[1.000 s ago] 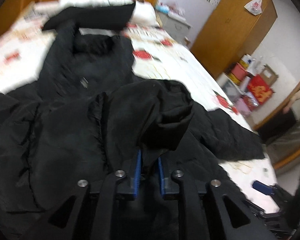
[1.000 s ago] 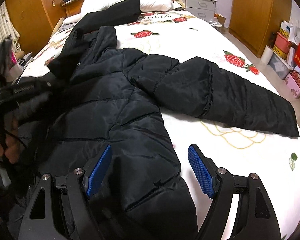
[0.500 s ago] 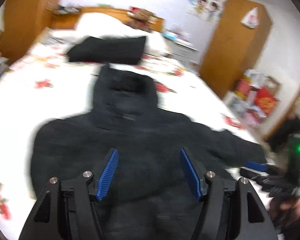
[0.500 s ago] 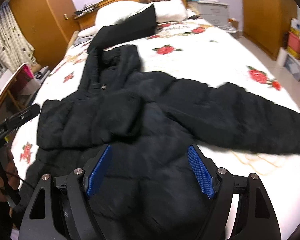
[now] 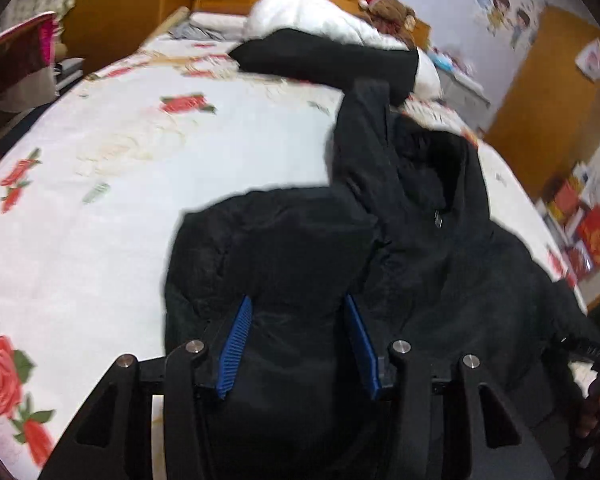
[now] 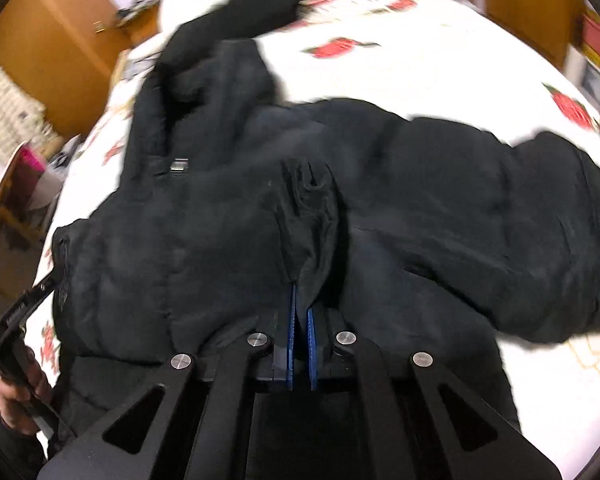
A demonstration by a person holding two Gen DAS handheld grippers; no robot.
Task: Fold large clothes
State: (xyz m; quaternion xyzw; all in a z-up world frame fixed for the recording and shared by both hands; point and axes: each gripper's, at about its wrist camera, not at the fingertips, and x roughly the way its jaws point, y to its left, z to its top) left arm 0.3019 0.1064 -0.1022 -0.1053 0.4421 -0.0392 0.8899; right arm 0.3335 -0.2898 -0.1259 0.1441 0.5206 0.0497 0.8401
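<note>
Right claw [image 6: 301, 316] pinching black jacket [image 6: 220, 220] fabric; left claw [image 5: 298, 344] spread, low over jacket.

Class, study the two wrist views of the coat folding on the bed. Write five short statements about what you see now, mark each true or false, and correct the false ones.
1. The right gripper is shut on a bunch of the black coat. True.
2. The left gripper is clamped tight on fabric. False: its jaws stand apart over the coat.
3. The bedsheet is plain blue. False: it is white with red roses.
4. A teddy bear sits by the headboard. True.
5. The coat is red. False: it is black.
</note>
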